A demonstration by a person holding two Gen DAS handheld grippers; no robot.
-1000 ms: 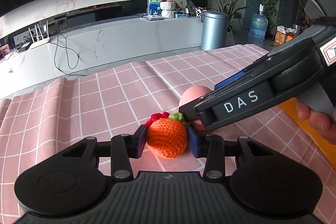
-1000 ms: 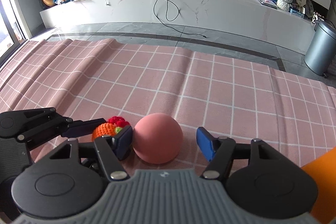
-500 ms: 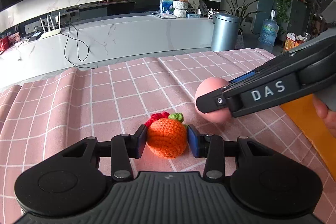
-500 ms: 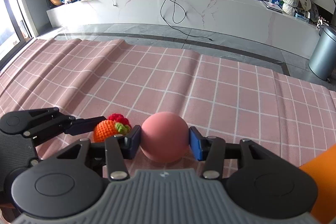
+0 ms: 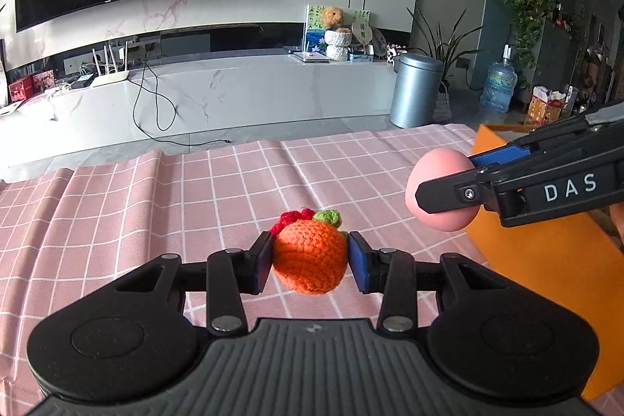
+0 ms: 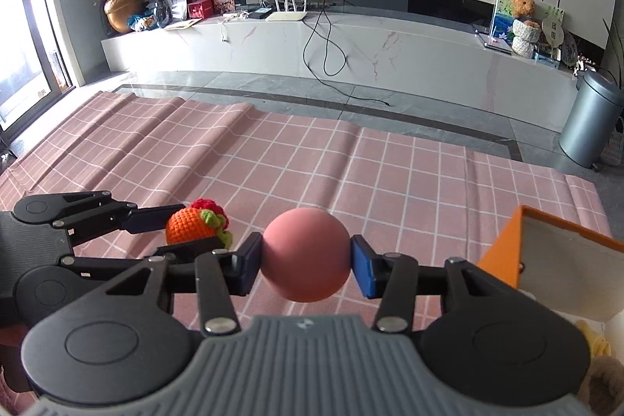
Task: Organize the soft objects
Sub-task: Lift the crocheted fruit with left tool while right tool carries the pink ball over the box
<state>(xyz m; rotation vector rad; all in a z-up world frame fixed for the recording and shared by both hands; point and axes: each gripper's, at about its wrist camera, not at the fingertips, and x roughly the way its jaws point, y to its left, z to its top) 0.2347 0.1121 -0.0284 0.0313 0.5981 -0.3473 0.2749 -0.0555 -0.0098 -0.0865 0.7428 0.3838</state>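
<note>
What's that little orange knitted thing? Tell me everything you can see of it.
The crocheted orange toy looks like a small round fruit of orange yarn, with a green leaf tuft and a red knitted bit on top. It appears soft. The left tool is shut on it, one blue pad pressing each side. It seems lifted above the pink checked tablecloth. In the right wrist view it sits left of the pink ball, apart from it.
</note>
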